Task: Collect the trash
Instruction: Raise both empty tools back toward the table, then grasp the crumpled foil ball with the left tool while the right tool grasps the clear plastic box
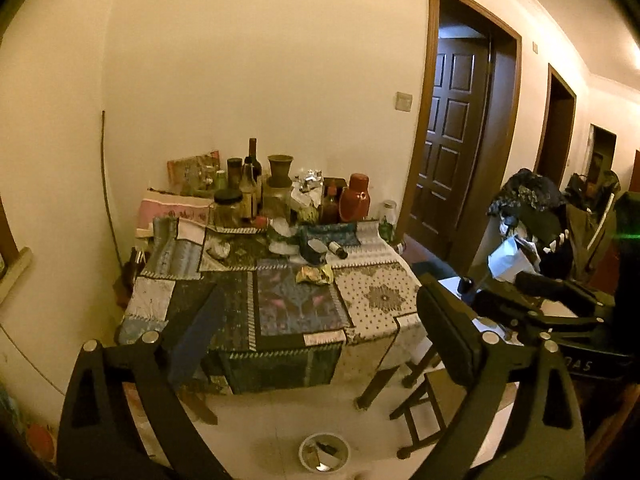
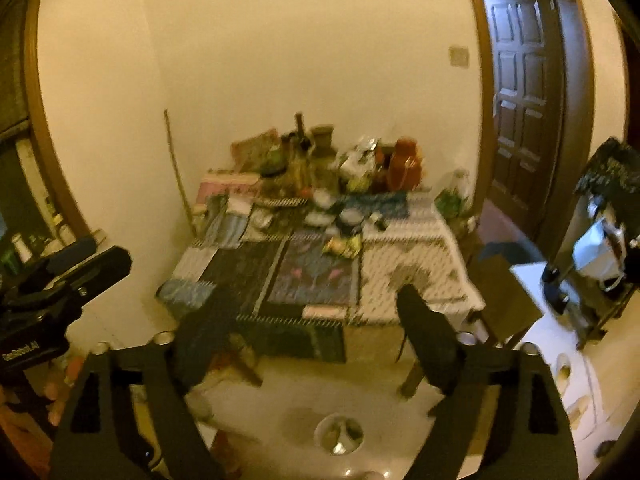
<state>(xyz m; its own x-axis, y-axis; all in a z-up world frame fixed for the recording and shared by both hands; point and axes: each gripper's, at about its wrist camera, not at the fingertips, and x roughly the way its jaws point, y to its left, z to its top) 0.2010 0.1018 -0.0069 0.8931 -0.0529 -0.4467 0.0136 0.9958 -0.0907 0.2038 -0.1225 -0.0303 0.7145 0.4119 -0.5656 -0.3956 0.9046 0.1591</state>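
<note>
A crumpled yellow-green wrapper (image 1: 314, 275) lies on the patchwork-covered table (image 1: 376, 300), with a crumpled white paper (image 1: 218, 249) to its left and a small dark bottle (image 1: 338, 250) lying behind it. A round metal bin (image 1: 324, 451) stands on the floor in front of the table. My left gripper (image 1: 320, 312) is open and empty, well short of the table. My right gripper (image 2: 316, 312) is open and empty too; its view is blurred. The wrapper (image 2: 340, 246) and bin (image 2: 339, 434) show there as well. The right gripper body shows at the right of the left wrist view.
Bottles, jars and a red thermos (image 1: 355, 197) crowd the table's back by the wall. A dark stool (image 1: 424, 404) stands at the table's right front. A white cabinet (image 2: 560, 320) with clutter is at the right. A brown door (image 1: 452, 136) is behind.
</note>
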